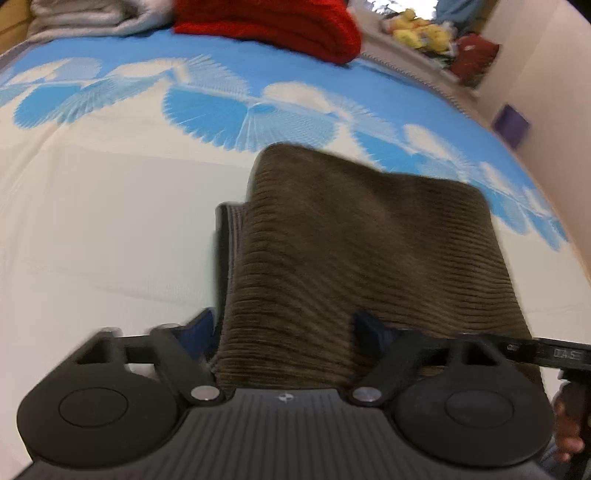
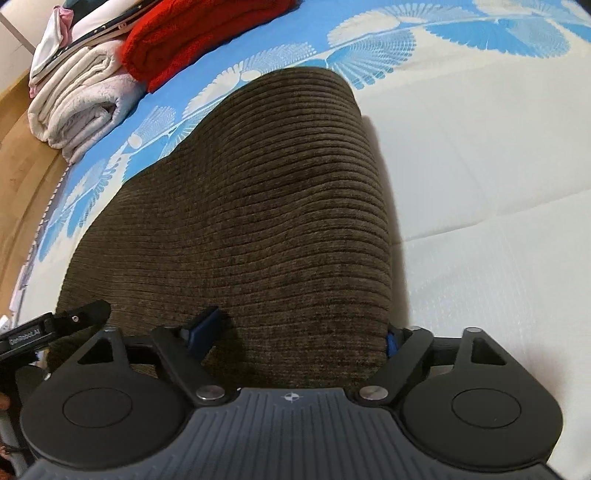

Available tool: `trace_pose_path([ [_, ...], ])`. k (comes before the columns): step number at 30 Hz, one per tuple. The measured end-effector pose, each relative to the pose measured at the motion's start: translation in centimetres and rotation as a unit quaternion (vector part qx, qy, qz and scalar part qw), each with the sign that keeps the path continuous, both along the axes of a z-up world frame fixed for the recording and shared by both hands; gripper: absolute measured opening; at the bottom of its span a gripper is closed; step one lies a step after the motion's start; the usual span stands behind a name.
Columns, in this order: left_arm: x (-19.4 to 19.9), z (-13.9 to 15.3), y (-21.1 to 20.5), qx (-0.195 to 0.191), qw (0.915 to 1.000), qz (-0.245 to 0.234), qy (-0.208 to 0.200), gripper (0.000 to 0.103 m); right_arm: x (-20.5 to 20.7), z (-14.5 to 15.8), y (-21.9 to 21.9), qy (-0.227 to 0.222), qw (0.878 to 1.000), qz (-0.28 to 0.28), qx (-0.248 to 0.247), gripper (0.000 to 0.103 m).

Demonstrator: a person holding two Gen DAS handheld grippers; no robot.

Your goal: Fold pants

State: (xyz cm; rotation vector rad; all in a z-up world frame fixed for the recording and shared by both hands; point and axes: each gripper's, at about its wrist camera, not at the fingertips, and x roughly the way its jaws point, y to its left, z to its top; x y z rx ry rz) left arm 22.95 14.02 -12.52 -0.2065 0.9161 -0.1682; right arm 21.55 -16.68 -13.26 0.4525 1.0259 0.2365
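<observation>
Together, both views show the folded brown pants (image 1: 354, 251) lying on the bed (image 1: 92, 221), whose sheet is white with a blue fan print. We hold the left gripper (image 1: 284, 332) and right gripper (image 2: 299, 332) at the near edge, jaws apart astride the cloth. Only the left view shows yellow soft toys (image 1: 417, 29) by the wall; only the right shows pale folded blankets (image 2: 81, 99). Both show a red blanket (image 2: 192, 37).
</observation>
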Motion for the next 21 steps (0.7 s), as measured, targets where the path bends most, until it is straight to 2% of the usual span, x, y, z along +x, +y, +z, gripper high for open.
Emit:
trace_pose_path([
  [1, -0.2, 0.3, -0.4, 0.013, 0.9998, -0.007, -0.016, 0.068, -0.1, 0.1, 0.1, -0.006, 1.000, -0.001, -0.009, 0.069],
  [3, -0.5, 0.8, -1.1, 0.035, 0.9987, -0.012, -0.035, 0.062, -0.1, 0.5, 0.3, -0.018, 0.999, 0.004, -0.027, 0.046],
  [5, 0.1, 1.1, -1.3, 0.032, 0.9989, -0.008, -0.032, 0.059, 0.1, 1.7, 1.0, -0.040, 0.997, 0.030, -0.053, 0.040],
  [7, 1.2, 1.2, -1.4, 0.017, 0.9996, 0.000, -0.023, 0.058, 0.6, 2.8, 1.5, -0.059, 0.994, 0.053, -0.077, 0.038],
  [10, 3.2, 1.3, -2.6, 0.010, 0.9998, 0.005, -0.018, 0.058, 2.4, 3.6, 0.8, -0.072, 0.992, 0.051, -0.084, 0.038],
  [16, 6.2, 1.3, -7.2, 0.027, 0.9990, -0.016, -0.033, 0.058, 5.2, 2.6, -3.0, -0.073, 0.995, 0.007, -0.068, 0.038],
  [21, 9.2, 1.1, -11.0, 0.019, 0.9981, -0.044, -0.038, 0.058, 6.0, 2.2, -6.8, -0.086, 0.993, -0.028, -0.070, 0.038],
])
